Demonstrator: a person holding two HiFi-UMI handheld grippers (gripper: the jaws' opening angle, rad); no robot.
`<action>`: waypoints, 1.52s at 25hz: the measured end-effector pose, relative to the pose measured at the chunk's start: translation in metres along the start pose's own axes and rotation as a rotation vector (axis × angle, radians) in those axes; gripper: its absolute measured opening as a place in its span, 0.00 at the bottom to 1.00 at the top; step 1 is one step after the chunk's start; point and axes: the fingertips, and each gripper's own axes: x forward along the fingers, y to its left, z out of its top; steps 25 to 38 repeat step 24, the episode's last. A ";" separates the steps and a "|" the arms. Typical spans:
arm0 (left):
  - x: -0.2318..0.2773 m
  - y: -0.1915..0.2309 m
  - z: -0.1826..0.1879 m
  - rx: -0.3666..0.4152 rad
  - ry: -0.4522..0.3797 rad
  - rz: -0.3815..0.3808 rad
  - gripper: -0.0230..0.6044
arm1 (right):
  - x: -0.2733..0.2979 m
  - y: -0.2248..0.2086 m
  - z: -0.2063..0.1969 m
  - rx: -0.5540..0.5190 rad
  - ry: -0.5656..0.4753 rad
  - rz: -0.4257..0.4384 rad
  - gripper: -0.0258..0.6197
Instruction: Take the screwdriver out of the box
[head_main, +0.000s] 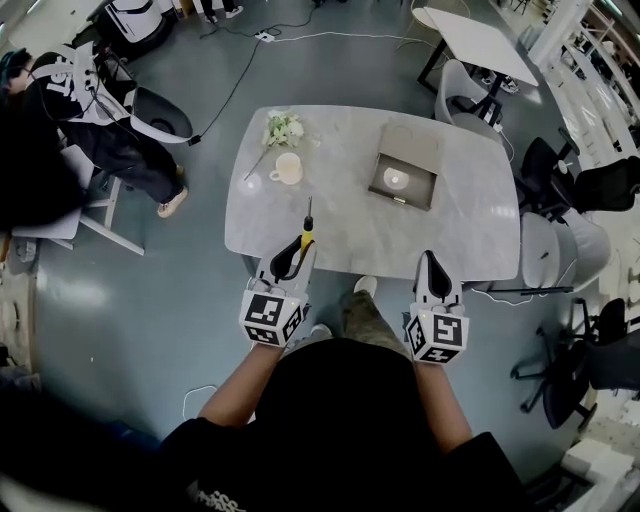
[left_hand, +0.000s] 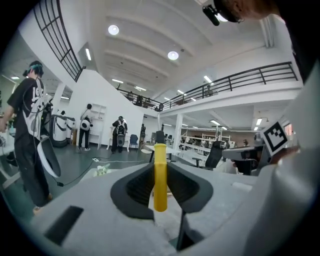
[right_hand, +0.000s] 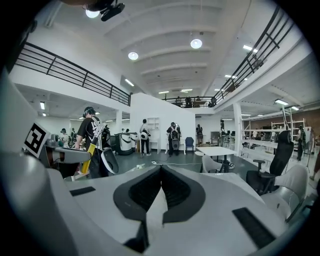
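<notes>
In the head view my left gripper (head_main: 300, 246) is shut on the yellow handle of a screwdriver (head_main: 307, 230), whose dark shaft points away over the near edge of the grey table (head_main: 330, 220). The left gripper view shows that handle (left_hand: 160, 182) standing upright, clamped between the dark pads of the left gripper (left_hand: 160, 172). An open cardboard box (head_main: 405, 168) lies on the table's far right part, something round and pale inside. My right gripper (head_main: 431, 264) hovers at the table's near right edge. Its jaws (right_hand: 160, 168) meet at the tips with nothing between them.
A cream cup (head_main: 287, 168) and a small bunch of flowers (head_main: 283, 128) sit on the table's left part. Office chairs (head_main: 560, 170) stand to the right. A person (head_main: 90, 110) stands at the far left. A white table (head_main: 475, 40) is behind.
</notes>
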 end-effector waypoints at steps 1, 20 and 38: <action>0.000 -0.001 0.002 0.019 -0.005 -0.003 0.18 | 0.000 0.001 0.000 -0.002 0.003 -0.002 0.06; 0.003 -0.011 0.009 0.033 0.000 -0.030 0.17 | -0.006 0.010 -0.009 0.031 -0.003 0.018 0.06; 0.005 -0.015 0.016 0.047 -0.004 -0.035 0.17 | -0.005 0.007 -0.006 0.034 -0.004 0.018 0.06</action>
